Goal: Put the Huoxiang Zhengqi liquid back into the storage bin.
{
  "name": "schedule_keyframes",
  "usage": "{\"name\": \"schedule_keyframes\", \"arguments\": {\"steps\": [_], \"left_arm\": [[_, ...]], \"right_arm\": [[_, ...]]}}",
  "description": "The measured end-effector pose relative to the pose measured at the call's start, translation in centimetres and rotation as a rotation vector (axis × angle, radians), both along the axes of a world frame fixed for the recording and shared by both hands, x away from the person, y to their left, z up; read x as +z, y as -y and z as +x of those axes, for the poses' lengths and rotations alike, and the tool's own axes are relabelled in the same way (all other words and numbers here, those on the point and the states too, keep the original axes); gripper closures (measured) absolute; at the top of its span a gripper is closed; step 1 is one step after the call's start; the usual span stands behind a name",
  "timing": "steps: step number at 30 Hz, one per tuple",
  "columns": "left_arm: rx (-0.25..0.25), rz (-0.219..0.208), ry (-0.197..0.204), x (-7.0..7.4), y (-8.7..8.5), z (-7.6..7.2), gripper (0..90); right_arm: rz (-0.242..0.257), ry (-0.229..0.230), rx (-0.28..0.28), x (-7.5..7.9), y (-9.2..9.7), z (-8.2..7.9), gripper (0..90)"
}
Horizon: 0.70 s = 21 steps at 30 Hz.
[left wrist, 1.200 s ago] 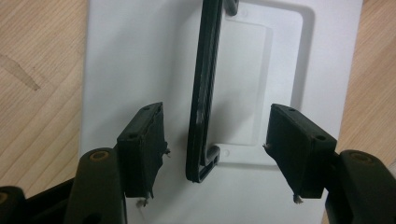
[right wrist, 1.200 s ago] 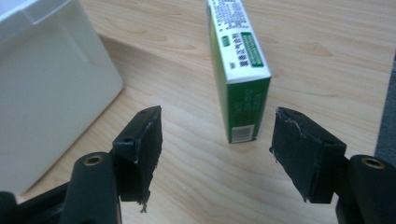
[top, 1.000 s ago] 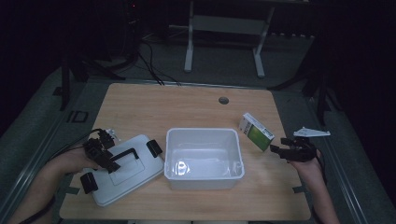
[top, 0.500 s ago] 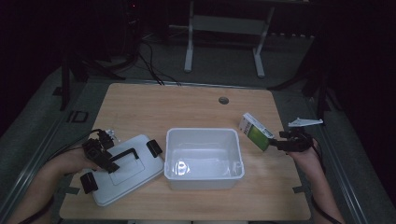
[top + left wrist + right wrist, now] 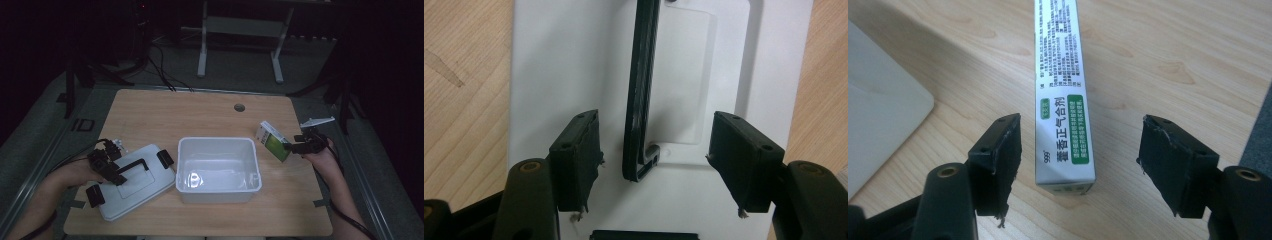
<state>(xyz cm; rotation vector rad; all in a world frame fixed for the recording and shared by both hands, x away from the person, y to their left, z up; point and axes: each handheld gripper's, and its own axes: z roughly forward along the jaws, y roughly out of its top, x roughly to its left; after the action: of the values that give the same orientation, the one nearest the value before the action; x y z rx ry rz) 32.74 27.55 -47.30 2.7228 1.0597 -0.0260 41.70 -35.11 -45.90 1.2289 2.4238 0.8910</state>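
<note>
A white lid (image 5: 135, 182) with a black handle (image 5: 134, 165) and black clips lies flat on the table, left of an empty white bin (image 5: 216, 165). My left gripper (image 5: 107, 165) hovers over the lid. Its jaws are open, and the handle (image 5: 639, 100) stands upright between them, touching neither pad. A green and white carton (image 5: 272, 141) lies on the wood to the right of the bin. My right gripper (image 5: 299, 146) is at the carton's near end, open, with the carton (image 5: 1060, 100) between the pads (image 5: 998, 155) and a gap on each side.
The wooden table (image 5: 200, 112) has a round cable hole (image 5: 239, 107) at the back. The bin's corner (image 5: 878, 125) sits left of the carton in the right gripper view. The table's right edge is close behind the right hand.
My right gripper has moved left and farther up the table, so it now straddles the carton's end. The carton, lid, bin and left gripper have stayed put.
</note>
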Motion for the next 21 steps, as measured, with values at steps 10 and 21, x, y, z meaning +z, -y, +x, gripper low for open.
{"name": "schedule_keyframes", "arguments": {"steps": [10,21], "left_arm": [[-0.009,0.010,-0.007,-0.1,0.3,0.0,37.5],[-0.015,0.016,-0.009,-0.1,0.3,0.0,37.5]], "right_arm": [[-0.058,-0.081,0.038,0.0,-1.0,2.0,40.4],[-0.132,-0.198,0.080,0.5,-2.2,3.5,49.5]]}}
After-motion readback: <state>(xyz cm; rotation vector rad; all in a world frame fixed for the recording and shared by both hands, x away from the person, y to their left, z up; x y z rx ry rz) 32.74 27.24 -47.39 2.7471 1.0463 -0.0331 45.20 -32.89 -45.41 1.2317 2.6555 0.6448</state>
